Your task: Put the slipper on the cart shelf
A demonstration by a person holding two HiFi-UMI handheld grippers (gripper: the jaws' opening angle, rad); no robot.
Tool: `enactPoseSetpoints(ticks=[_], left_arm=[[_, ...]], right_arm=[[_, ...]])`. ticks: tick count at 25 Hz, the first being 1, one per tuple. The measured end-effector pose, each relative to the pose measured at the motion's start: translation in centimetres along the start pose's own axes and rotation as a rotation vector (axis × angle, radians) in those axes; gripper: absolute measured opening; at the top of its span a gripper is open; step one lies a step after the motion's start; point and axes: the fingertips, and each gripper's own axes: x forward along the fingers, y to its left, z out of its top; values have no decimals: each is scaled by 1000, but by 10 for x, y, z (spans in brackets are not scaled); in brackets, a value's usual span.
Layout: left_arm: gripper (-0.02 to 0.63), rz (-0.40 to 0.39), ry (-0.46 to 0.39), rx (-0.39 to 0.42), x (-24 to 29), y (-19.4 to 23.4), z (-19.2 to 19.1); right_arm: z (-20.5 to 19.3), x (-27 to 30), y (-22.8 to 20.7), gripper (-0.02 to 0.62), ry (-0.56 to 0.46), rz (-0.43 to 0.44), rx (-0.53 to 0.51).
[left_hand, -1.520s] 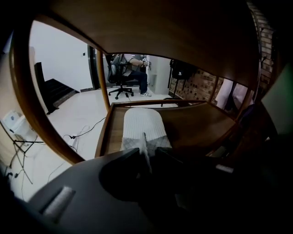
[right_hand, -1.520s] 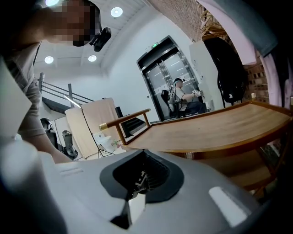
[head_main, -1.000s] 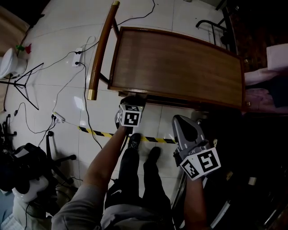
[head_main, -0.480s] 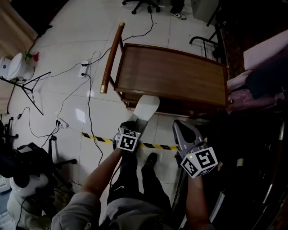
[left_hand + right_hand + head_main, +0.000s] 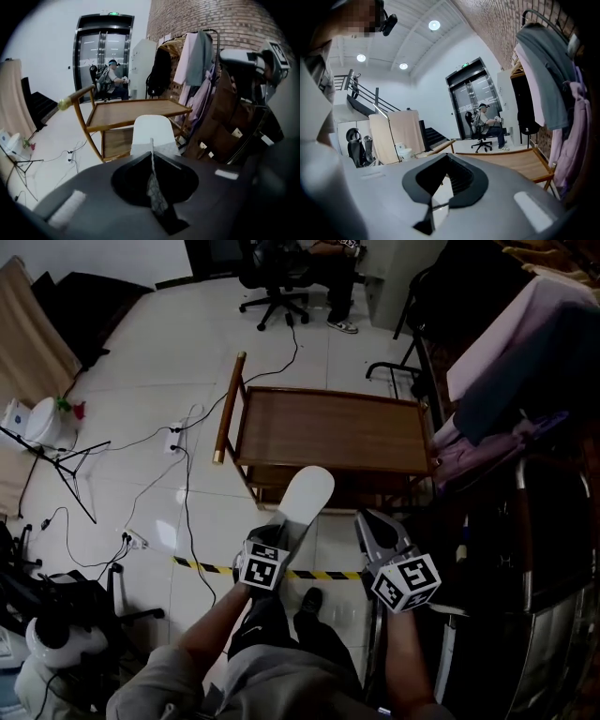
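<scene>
The white slipper (image 5: 303, 497) sticks out ahead of my left gripper (image 5: 277, 538), which is shut on its heel end. Its toe points at the near edge of the wooden cart (image 5: 328, 432). In the left gripper view the slipper (image 5: 152, 132) rises just past the left gripper (image 5: 151, 151), with mesh fabric pinched between the jaws. Beyond it stand the cart's top (image 5: 131, 114) and lower shelf (image 5: 116, 143). My right gripper (image 5: 373, 527) hovers to the right of the slipper, shut and holding nothing. In its own view the right gripper (image 5: 449, 157) looks over the cart top (image 5: 520, 164).
Cables and power strips (image 5: 173, 439) trail over the white floor left of the cart. Yellow-black tape (image 5: 202, 566) runs under the grippers. A rack of hanging clothes (image 5: 506, 381) crowds the right side. A tripod (image 5: 56, 460) stands at the left, a seated person (image 5: 323, 263) at the back.
The slipper, hidden at the cart's near edge a second ago, now shows whole in front of the cart. The left gripper has drawn back toward me with it, and the head view has risen.
</scene>
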Motion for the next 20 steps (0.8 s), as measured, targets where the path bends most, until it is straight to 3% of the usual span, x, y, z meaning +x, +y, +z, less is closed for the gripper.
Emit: enactPoseSetpoints(ticks=[6, 11, 20], left_arm=[[17, -67, -96, 71, -46, -14, 72], [17, -175, -148, 159, -66, -30, 121], [17, -443, -169, 379, -107, -91, 132]], right_arm=[[24, -24, 9, 0, -46, -81, -6], [39, -41, 13, 0, -102, -213, -7], [42, -104, 40, 0, -192, -485, 18]])
